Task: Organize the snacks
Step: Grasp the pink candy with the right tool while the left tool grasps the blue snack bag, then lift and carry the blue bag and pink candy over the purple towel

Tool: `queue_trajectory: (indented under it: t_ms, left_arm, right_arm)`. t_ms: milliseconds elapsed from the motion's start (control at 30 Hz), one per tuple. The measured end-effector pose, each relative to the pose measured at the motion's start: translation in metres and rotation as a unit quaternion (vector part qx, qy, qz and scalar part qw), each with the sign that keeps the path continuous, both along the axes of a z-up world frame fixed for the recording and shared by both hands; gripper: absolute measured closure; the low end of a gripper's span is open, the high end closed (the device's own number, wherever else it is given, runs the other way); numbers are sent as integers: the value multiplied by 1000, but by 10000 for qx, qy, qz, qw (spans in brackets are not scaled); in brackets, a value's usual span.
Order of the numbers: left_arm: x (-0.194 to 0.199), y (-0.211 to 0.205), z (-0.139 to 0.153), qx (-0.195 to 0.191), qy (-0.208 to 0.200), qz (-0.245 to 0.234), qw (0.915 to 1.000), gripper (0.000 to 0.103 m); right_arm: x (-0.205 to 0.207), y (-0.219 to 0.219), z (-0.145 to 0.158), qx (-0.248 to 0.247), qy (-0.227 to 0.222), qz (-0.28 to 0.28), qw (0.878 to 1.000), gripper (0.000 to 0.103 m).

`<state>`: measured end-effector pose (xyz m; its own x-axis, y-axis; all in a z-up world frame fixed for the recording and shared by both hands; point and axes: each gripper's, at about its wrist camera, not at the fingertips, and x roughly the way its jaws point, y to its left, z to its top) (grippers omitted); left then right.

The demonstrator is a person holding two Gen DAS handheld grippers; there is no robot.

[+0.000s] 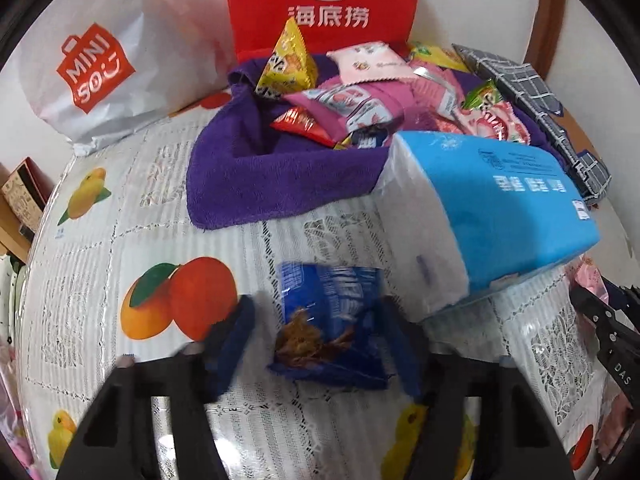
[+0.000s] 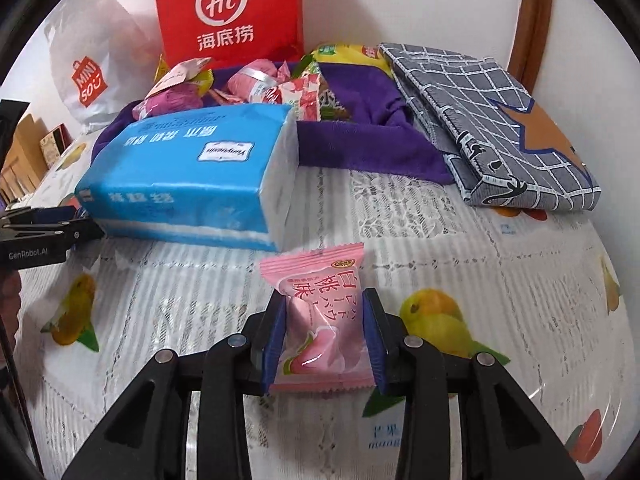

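A dark blue snack packet [image 1: 330, 320] lies on the fruit-print tablecloth between the fingers of my left gripper [image 1: 316, 336], which is open around it, blurred by motion. My right gripper [image 2: 324, 340] is shut on a pink peach-flavour snack packet [image 2: 320, 320] and holds it just over the cloth. A heap of snacks [image 1: 360, 92] lies on a purple towel [image 1: 256, 176] at the back; it also shows in the right wrist view [image 2: 260, 84].
A blue tissue pack [image 1: 492, 204] lies between the grippers, also seen from the right wrist [image 2: 192, 176]. A red paper bag [image 1: 320, 0] and a white Miniso bag [image 1: 96, 68] stand behind. A grey checked folded cloth [image 2: 492, 120] lies at the back right.
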<state>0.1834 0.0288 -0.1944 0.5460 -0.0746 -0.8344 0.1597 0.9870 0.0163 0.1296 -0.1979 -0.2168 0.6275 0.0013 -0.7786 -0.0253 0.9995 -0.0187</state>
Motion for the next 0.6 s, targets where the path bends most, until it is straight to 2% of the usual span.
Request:
queue_trajectory:
  t_ms: [33,133,233,467,600]
  left_arm:
    - [-2,-1,1,3,-24,-26,10000,59]
    - [-10,-6,1,81,-78,-44,9999,62]
    - [-22,-7,2,22,-74,-7,10000,62]
    - [-40,-10,-2,26,-568,190,9982,61]
    - [-40,-9,-1,-38,-573,228,9981,60]
  right_arm:
    - [0,0,0,-8,-26,-7,10000,66]
    - [0,1,0,-20,-73,-18,10000,66]
    - [-1,1,-1,-17,-121,-24,9999,66]
    - [-2,-2,-2,81,-140,-38,9999,65]
    - [-2,-3,-2,98,-138,-34,9999,65]
